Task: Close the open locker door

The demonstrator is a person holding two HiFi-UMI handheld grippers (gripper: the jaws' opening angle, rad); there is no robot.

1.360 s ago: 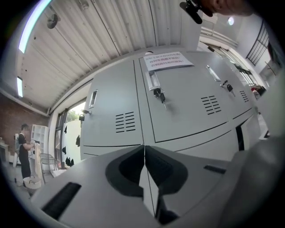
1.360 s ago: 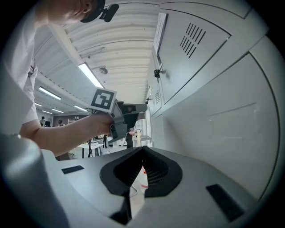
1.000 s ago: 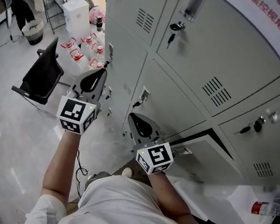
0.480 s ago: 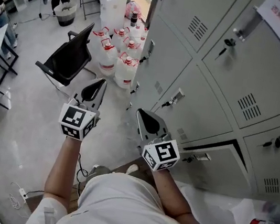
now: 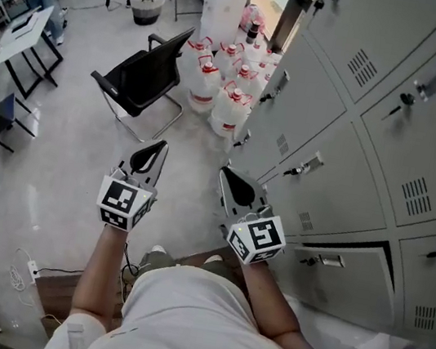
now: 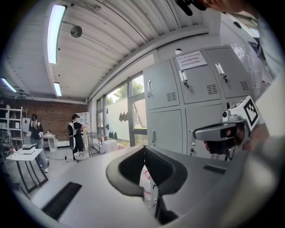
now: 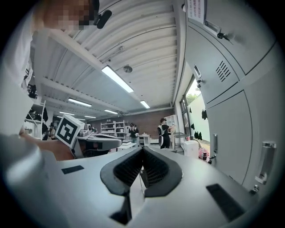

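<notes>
Left gripper and right gripper are held side by side above the floor, each with its jaws pressed together and nothing between them. The locker door sits low in the locker bank at right, slightly ajar, with a dark gap along its top edge, near the right gripper. 1 black chair and several water jugs stand farther off

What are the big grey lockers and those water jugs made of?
The lockers look like painted sheet metal: flat matte grey doors with stamped vent slots. The jugs seem to be translucent plastic, whitish with red caps.
</notes>
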